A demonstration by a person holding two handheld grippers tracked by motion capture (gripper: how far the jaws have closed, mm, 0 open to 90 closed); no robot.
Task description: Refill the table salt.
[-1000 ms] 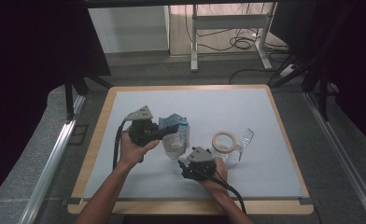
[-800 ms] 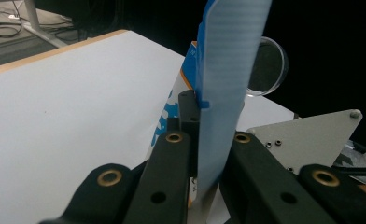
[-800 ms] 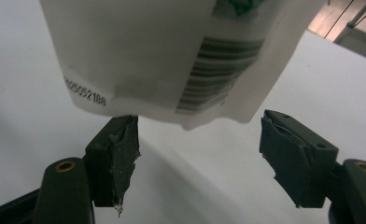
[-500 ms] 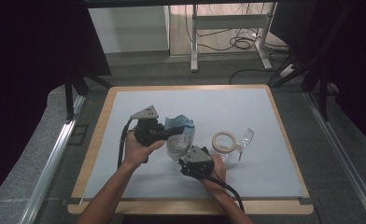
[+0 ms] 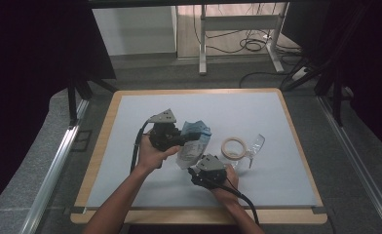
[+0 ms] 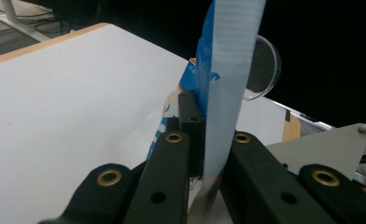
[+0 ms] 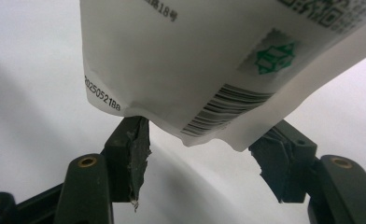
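Pouch [image 5: 193, 145] pinched at top seal by left claw [image 5: 181, 140]; right claw [image 7: 204, 163] half-wide around bottom edge, not pressing; light, soft, crinkly, best gripped at seams

blue and white pouch [image 5: 193, 144] with black barcode, green cube stamp (printed near its lower edge), pale grey-blue mat [image 5: 276, 185] on tan wooden table [image 5: 106, 126], cream tape ring [image 5: 234, 147] at three o'clock, black gripper jaws

Tape ring [image 5: 234, 147] just beside clear glass [image 5: 255, 148] on white mat [image 5: 130, 117].
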